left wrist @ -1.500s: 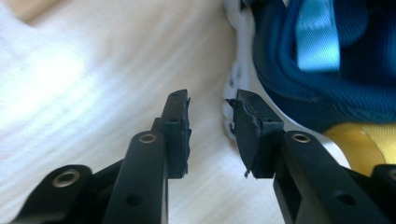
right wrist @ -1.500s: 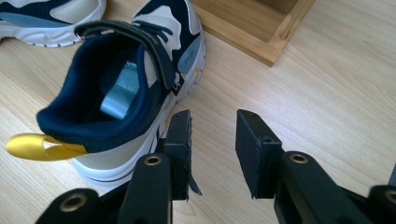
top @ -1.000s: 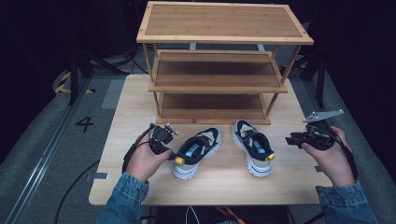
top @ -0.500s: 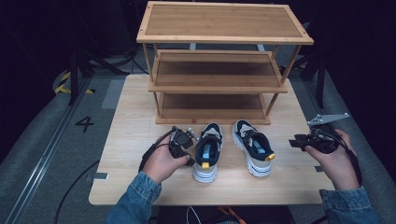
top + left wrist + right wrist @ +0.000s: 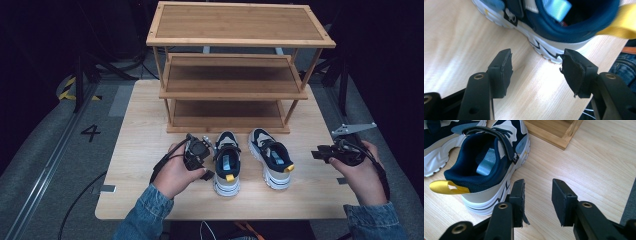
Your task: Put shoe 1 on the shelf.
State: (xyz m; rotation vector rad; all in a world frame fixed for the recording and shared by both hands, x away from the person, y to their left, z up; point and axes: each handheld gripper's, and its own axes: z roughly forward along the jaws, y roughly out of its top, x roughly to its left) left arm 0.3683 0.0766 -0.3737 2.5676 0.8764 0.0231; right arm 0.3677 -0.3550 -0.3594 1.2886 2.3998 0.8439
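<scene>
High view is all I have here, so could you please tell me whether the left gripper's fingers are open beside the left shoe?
Observer: Yes. In the left gripper view the left gripper is open, with bare light wooden table between its fingers.
Operator: Where does it point?
Observer: At the heel of the navy and white left trainer, close to its white sole; nothing is gripped.
Operator: And the right gripper, please?
Observer: The right gripper is open too and empty. The navy and white right trainer lies off to one side of it, with its yellow heel loop nearest the camera.
</scene>
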